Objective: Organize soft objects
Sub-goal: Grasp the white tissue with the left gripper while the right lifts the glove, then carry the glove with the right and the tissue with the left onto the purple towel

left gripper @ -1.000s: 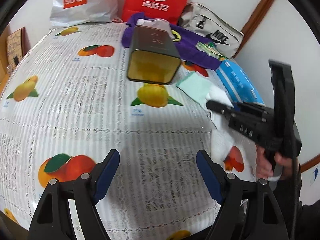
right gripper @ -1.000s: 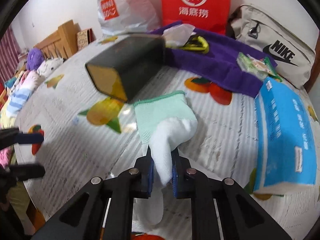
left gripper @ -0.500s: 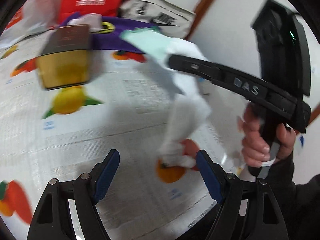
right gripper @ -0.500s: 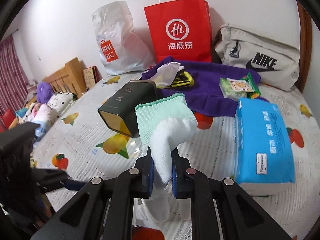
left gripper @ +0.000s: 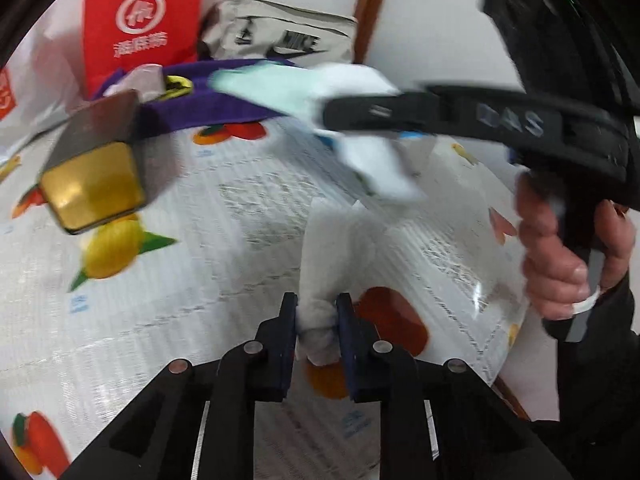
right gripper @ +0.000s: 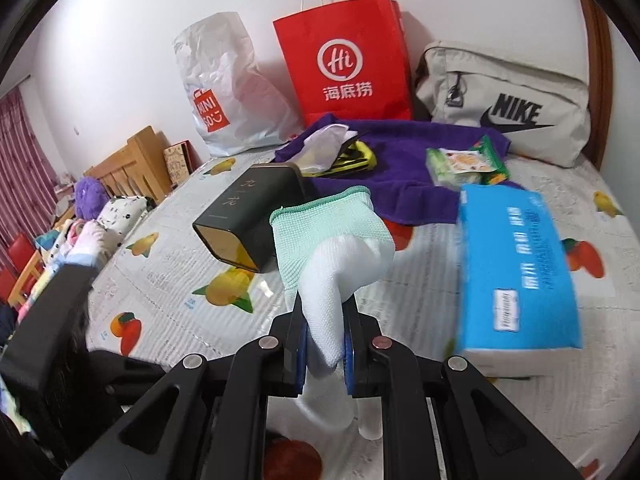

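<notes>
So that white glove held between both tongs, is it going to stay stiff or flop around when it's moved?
Probably floppy: the glove bends over the right tongs and sags toward the left tongs. It looks like thin knit, so likely light. Both tongs pinch it narrow, so it seems to compress easily and should not slip much.

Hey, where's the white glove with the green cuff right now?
The glove is off the table, pinched between both grippers: the right gripper holds its middle and the left gripper its fingers, in front of the dark tin.
</notes>
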